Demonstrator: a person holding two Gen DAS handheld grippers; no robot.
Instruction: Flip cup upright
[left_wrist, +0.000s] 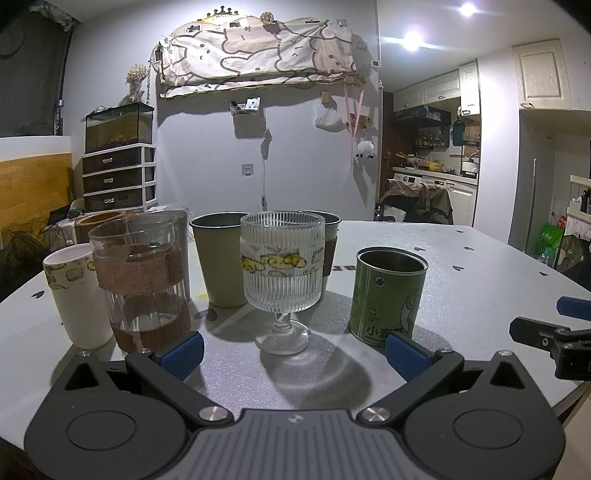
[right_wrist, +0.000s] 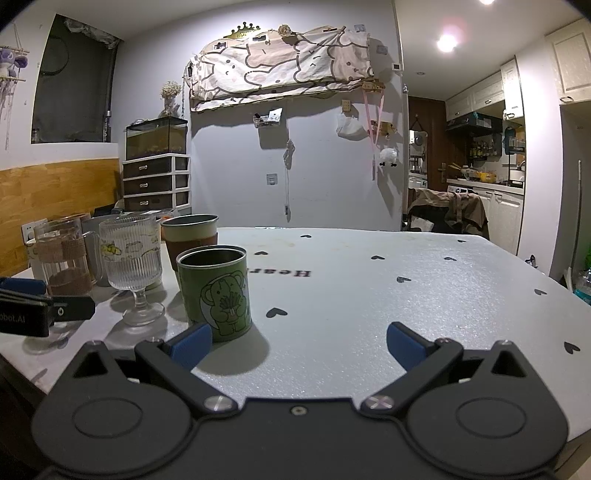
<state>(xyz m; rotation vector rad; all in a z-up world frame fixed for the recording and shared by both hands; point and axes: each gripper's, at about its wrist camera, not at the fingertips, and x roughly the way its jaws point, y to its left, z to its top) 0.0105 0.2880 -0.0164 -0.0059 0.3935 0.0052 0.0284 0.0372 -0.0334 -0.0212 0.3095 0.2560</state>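
Left gripper (left_wrist: 293, 354) is wide apart, holds nothing; ribbed stem glass (left_wrist: 282, 273) stands upright just ahead between its fingers. Right gripper (right_wrist: 299, 345) also wide apart and empty, green can (right_wrist: 216, 291) upright near its left finger. Rear cups partly hidden on desk (right_wrist: 406, 288).

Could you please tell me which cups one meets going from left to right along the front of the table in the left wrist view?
White paper cup → clear glass with woven sleeve → ribbed stemmed glass → green tin can.
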